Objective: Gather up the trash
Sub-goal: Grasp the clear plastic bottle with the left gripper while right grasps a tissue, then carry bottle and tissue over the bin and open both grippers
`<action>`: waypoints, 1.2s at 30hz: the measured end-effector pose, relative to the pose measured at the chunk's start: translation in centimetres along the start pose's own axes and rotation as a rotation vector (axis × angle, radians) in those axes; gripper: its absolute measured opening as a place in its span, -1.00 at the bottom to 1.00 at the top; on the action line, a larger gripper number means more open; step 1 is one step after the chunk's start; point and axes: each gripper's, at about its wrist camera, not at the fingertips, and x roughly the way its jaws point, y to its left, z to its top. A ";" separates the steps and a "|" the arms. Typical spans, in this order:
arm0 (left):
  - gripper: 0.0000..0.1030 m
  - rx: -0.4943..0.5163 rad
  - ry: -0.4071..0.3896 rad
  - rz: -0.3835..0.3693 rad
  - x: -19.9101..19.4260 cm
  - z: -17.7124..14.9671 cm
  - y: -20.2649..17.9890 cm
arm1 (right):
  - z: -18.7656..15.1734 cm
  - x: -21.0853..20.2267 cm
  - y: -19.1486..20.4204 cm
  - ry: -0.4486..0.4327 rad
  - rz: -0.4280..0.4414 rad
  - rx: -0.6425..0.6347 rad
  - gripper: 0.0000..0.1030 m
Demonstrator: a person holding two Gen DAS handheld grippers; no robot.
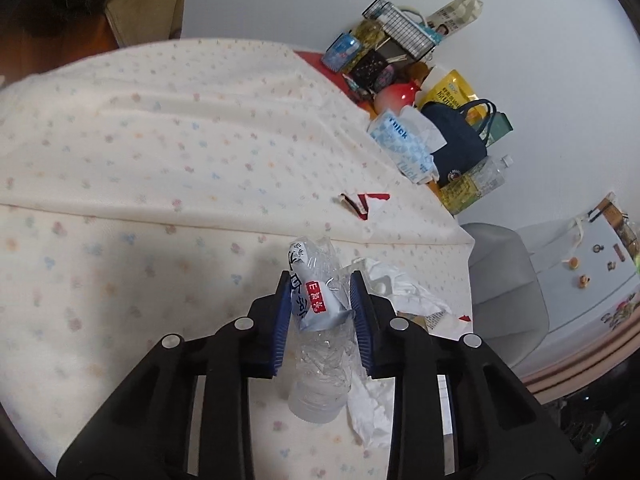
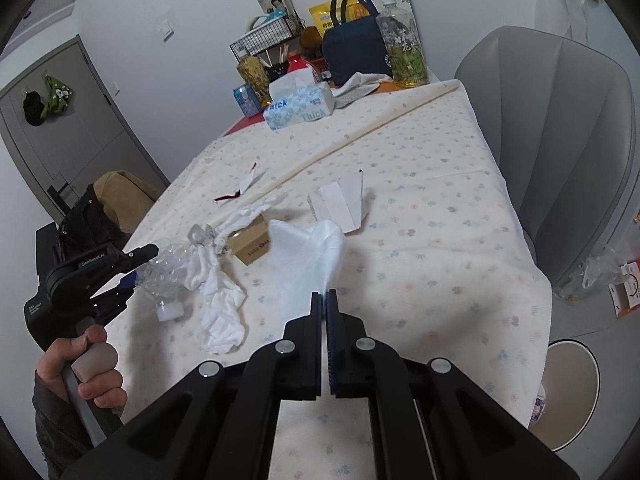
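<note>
Left wrist view: crushed bottle (image 1: 320, 320) clamped between pads of left gripper (image 1: 320, 300), long axis running along the fingers, cap end toward camera, lifted just above tablecloth (image 1: 160, 140). Right gripper (image 2: 325, 300), close to the right, pinched tight on thin white bag (image 2: 316, 248). Between the 2: crumpled tissue (image 2: 218, 300), small box (image 2: 252, 246). Farther off: folded paper (image 2: 340, 204), red scraps (image 2: 240, 188), tissue pack (image 2: 300, 106). Bag mouth not visibly open.

Two close wrist views, shared tablecloth (image 1: 160, 140).
</note>
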 end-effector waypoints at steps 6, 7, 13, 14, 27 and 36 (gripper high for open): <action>-0.44 0.070 -0.064 -0.026 -3.5 0.2 -2.5 | 0.5 -2.5 0.2 -0.055 0.017 -0.004 -0.94; -0.44 0.084 -0.073 -0.035 -4.0 0.2 -3.0 | 0.7 -3.1 0.1 -0.067 0.015 -0.003 -0.94; -0.44 0.142 -0.094 -0.080 -6.0 -0.5 -5.8 | 1.1 -6.4 -1.0 -0.126 0.003 0.009 -0.94; -0.44 0.152 -0.093 -0.086 -6.1 -0.7 -6.3 | 1.1 -6.9 -1.2 -0.135 0.001 0.010 -0.94; -0.44 0.281 -0.018 -0.162 -4.1 -5.4 -13.8 | 0.8 -13.4 -7.0 -0.247 -0.138 0.068 -0.94; -0.44 0.402 0.080 -0.214 -0.4 -10.5 -20.0 | -1.2 -16.3 -13.9 -0.274 -0.227 0.183 -0.94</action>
